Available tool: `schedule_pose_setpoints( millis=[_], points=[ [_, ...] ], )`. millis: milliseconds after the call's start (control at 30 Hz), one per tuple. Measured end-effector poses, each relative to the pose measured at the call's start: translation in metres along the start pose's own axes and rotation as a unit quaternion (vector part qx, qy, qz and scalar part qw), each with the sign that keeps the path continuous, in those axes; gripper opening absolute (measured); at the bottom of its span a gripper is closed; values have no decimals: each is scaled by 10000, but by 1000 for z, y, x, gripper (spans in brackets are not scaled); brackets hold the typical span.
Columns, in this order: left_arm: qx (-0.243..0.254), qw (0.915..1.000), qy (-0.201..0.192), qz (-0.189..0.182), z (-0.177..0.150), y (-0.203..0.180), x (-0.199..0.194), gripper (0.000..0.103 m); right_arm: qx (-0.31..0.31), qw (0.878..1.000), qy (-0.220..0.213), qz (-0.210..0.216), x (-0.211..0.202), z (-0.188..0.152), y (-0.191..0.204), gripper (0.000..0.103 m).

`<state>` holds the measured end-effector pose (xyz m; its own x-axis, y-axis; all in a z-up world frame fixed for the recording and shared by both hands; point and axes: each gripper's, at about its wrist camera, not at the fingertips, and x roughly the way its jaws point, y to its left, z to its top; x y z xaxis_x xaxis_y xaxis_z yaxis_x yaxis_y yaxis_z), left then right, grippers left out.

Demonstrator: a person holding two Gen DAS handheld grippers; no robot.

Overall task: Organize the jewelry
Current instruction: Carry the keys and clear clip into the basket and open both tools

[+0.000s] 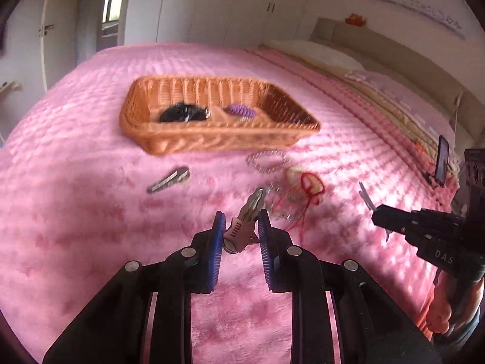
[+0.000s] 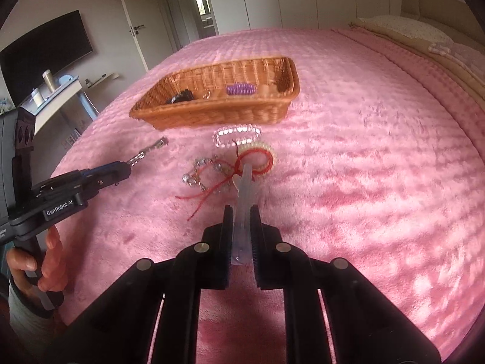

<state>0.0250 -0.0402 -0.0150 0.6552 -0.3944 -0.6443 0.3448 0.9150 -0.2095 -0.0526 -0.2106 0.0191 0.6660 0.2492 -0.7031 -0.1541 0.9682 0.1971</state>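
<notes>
Setting: bedroom with white wardrobes; pink plush bedspread (image 2: 379, 151) carries everything.
Destination: wicker basket (image 1: 212, 142) lies on the bed beyond the loose pieces; a black item (image 1: 182, 113) and a purple coil (image 1: 241, 109) already sit inside.
Left gripper (image 1: 241, 230): your jaws are clamped on the pink end of a metal hair clip (image 1: 247, 212), whose prongs point forward toward the basket.
Right gripper (image 2: 241, 227): your jaws are closed on a translucent clip (image 2: 245, 188), its tip just above the red cord.
Loose pieces: silver hair clip (image 1: 168, 179), clear bead bracelet (image 2: 238, 135), cream coil tie (image 2: 266, 157), chain bracelet (image 2: 201, 176) and red cord (image 2: 212, 194) all lie on the bed short of the basket.
Risk, snagging: the translucent clip's tip could hook the red cord, which looks tangled with the chain and coil, and drag the whole cluster.
Risk, slipping: the left hold is on one end only; a quick swing may pivot or drop the clip into the plush pile.
Risk, collision: both grippers heading for one basket may meet over it.
Risk, basket: a low approach could nudge the near wall and shift it.
</notes>
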Motion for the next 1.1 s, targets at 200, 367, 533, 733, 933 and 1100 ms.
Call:
schedule_pose_setpoints(
  millis=[200, 367, 533, 733, 933, 1100],
  points=[
    [9, 9984, -556, -50, 48, -8, -20, 21, -296, 9966, -756, -130, -29, 57, 11, 10],
    [-239, 9958, -888, 46, 101, 4, -7, 21, -456, 9938, -1011, -89, -10, 114, 17, 10],
    [-496, 9951, -855, 92, 142, 26, 37, 21, -149, 9969, -721, 283, 48, 165, 6, 10],
    [-705, 9961, -506, 147, 158, 49, 97, 21, 476, 9949, 292, 836, 151, 197, -13, 10],
    [-682, 9971, -251, 246, 148, 60, 131, 21, 456, 9967, 400, 535, 189, 192, -13, 10],
    [-665, 9974, -184, 215, 144, 61, 133, 21, 350, 9975, 474, 385, 197, 186, -10, 10]
  ],
)
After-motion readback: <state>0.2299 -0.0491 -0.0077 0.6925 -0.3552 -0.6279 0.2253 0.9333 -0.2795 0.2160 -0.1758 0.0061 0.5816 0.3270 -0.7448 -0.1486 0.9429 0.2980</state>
